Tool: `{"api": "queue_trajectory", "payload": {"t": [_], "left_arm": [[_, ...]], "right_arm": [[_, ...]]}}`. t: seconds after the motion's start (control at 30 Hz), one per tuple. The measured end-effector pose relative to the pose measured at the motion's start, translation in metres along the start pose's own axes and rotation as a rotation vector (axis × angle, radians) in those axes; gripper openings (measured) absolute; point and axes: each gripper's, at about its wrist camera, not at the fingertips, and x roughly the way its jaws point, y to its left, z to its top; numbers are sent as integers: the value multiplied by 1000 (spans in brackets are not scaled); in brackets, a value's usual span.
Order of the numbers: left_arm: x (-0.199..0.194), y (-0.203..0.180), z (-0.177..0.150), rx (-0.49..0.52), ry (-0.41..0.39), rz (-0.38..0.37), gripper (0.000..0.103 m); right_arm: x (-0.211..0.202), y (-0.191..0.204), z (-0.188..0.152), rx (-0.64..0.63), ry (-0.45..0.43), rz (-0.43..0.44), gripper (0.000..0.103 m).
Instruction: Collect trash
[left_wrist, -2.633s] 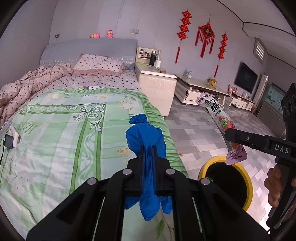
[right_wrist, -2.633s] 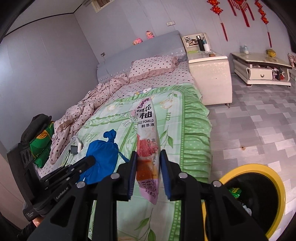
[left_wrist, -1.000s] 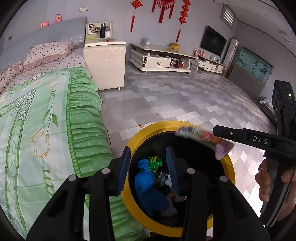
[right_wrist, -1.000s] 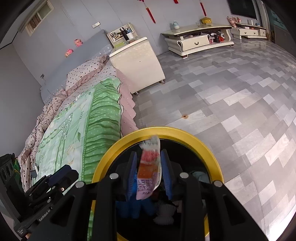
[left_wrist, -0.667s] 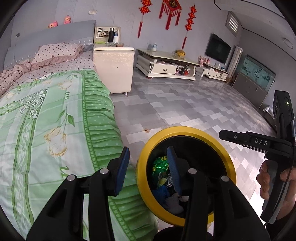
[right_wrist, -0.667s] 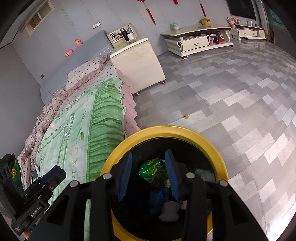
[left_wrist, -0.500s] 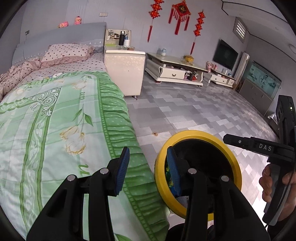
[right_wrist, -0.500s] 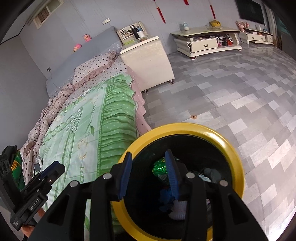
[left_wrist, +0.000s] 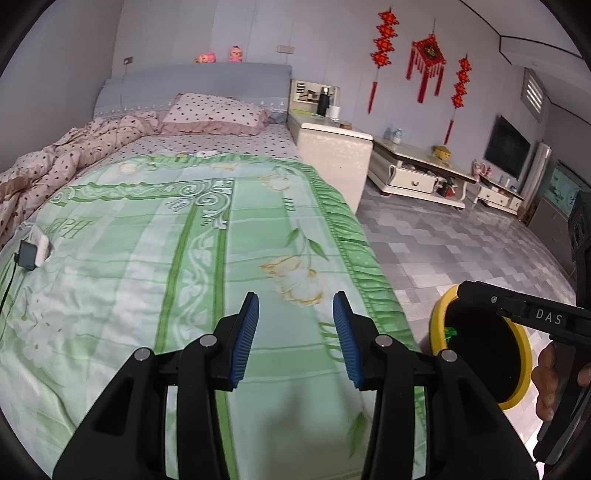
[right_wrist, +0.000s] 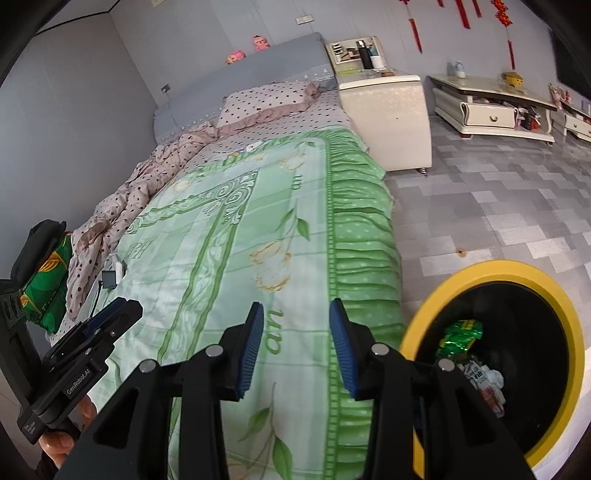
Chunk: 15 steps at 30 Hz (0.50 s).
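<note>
My left gripper (left_wrist: 295, 336) is open and empty above the green floral bedspread (left_wrist: 184, 251). My right gripper (right_wrist: 295, 343) is open and empty over the bed's right edge. The yellow-rimmed black trash bin (right_wrist: 532, 273) stands on the floor beside the bed; it holds a green wrapper (right_wrist: 460, 334) and the pink pomelo packet (right_wrist: 480, 380). In the left wrist view the bin (left_wrist: 441, 314) sits at the right, partly behind the right gripper. No loose trash shows on the bedspread.
A charger and cable (left_wrist: 31, 253) lie at the bed's left edge. A dotted pink duvet (left_wrist: 55, 158) and pillow (left_wrist: 214, 110) lie at the head. A cream nightstand (right_wrist: 388, 114) and low TV cabinet (right_wrist: 491, 107) stand on the grey tiled floor.
The blue bag and the pomelo packet were dropped into the bin. Both grippers opened, then swung left from over the bin back above the bed.
</note>
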Motion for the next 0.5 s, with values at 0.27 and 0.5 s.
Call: {"api": "queue_trajectory", "payload": {"t": [0.27,0.5], "left_arm": [[-18,87,-20,-81,-18,126,58],[-30,124,-49,-99,-66,206,87]], "right_arm": [[40,58,-13,-75,14,-19,45],[58,83,-34,-149,-27,-91,84]]}}
